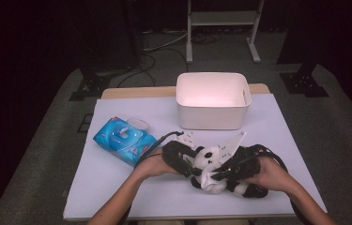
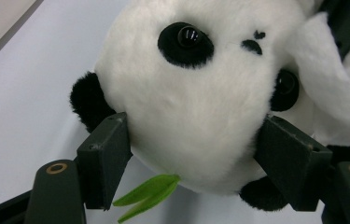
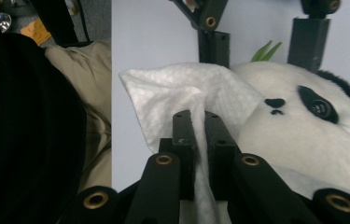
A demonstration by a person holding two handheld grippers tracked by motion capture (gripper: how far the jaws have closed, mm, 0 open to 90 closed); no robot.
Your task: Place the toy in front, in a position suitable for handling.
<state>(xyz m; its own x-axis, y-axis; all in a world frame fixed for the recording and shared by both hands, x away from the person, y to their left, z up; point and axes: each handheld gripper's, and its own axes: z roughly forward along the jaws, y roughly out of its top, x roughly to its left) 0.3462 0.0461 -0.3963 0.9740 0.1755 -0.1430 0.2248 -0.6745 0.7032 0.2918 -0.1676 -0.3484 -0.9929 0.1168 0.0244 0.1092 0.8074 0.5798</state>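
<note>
From above I saw my left gripper and right gripper meeting over the toy panda, which lay on the table in front of the white tub, with the blue pack of wipes off beyond my left hand. That view hid the contact itself under black metal.

The left gripper view gave me what I lacked: the panda's head sat squarely between the jaws, which stood fairly wide and pressed into the fur on either side, a black ear just beyond one jaw and a green leaf hanging below the head, between the jaws.

The right gripper view showed the jaws drawn almost together on a white wipe, its loose part spread ahead of the tips and lying against the panda's muzzle. Farther off stood the left gripper's jaws, either side of the head.

Both forearms came in low, my hands turned inward toward each other, my right hand wrapped round its gripper.
</note>
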